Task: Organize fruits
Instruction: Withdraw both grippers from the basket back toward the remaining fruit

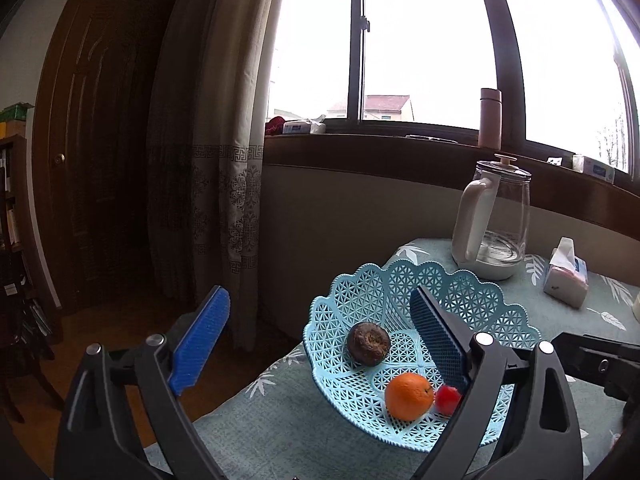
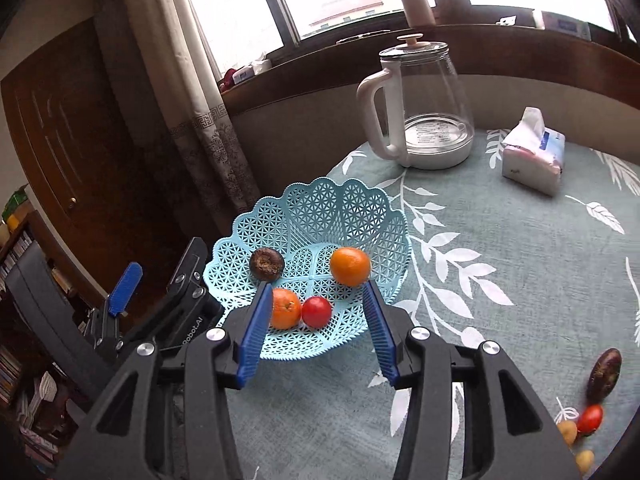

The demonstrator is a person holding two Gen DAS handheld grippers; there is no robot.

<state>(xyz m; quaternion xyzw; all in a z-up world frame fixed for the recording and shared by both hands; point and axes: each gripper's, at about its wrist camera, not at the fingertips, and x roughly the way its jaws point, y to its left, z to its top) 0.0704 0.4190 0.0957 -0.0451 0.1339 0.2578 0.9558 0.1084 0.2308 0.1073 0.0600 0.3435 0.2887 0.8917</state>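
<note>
Right tongs (image 2: 320,320) held wide open and empty over the basket (image 2: 340,208), left tongs (image 1: 320,340) likewise spread and empty at its left edge, two oranges (image 2: 350,266), a tomato (image 2: 316,311) and a dark fruit (image 2: 266,265) seen inside, more fruit (image 2: 604,374) left on the desk (image 2: 500,280) to the right, kettle (image 2: 424,104) behind.
</note>
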